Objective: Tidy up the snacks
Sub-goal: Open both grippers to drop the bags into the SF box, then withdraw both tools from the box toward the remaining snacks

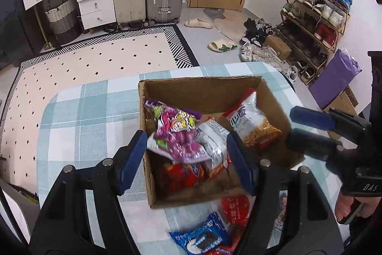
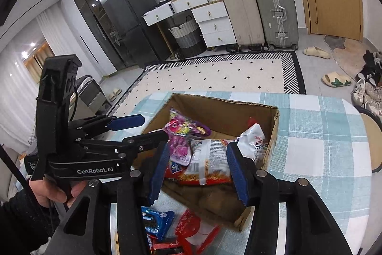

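We hold two tongs over a cardboard box (image 1: 210, 87) that stands on a table with a checked cloth (image 1: 78, 116).

The left tongs (image 1: 186, 159) hang over the near left part of the box, jaws apart, nothing pressed between them. A purple bag (image 1: 176, 135) lies in the box between the two blue pads (image 1: 132, 157) as the left view shows it; it looks blurred, and we cannot tell whether it touches either pad. Under it lie a white-and-orange bag (image 1: 213, 147) and a red bag (image 1: 181, 173). A white bag of sticks (image 1: 250, 121) leans against the box's far right wall.

The right tongs (image 2: 198, 170) hang over the near edge of the box, jaws also apart and empty. In the right view the white-and-orange bag (image 2: 207, 159) lies between their pads (image 2: 158, 171) but below them, inside the box, with the purple bag (image 2: 181, 135) just left of it.

Outside the box, on the cloth near us, lie a blue cookie pack (image 1: 200, 236) and a red pack (image 1: 235, 207), touching one another, below both tongs.
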Demonstrator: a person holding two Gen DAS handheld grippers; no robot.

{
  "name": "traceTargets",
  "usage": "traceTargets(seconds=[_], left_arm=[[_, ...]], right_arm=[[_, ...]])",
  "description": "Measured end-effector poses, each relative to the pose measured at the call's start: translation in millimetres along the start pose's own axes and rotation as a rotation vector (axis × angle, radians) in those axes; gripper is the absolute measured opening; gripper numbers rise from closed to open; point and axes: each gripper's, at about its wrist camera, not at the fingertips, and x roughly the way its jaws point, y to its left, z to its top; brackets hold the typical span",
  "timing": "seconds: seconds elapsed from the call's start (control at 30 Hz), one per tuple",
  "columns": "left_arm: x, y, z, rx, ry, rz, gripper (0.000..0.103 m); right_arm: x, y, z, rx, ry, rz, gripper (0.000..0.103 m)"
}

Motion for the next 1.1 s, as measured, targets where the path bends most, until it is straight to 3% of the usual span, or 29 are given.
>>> traceTargets(seconds=[0.33, 0.4, 0.67, 1.1], left_arm=[[-78.1, -5.6, -34.0, 0.005, -0.126, 0.046, 0.073], [-95.0, -8.8, -41.6, 0.012, -0.158, 0.063, 0.080], [-169.1, -23.3, -78.9, 0.007, -0.296, 0.048, 0.081], [-243.8, -39.2, -160.5, -0.002, -0.412, 0.064, 0.087]], right_arm=[[-69.9, 27.4, -13.1, -0.043, -0.112, -0.008, 0.054], [-84.4, 36.3, -19.2, -0.059, -0.137, -0.013, 0.059], [-137.2, 70.4, -54.9, -0.134, -0.266, -0.009, 0.085], [-187.6, 107.7, -129.8, -0.174, -0.408, 0.010, 0.097]])
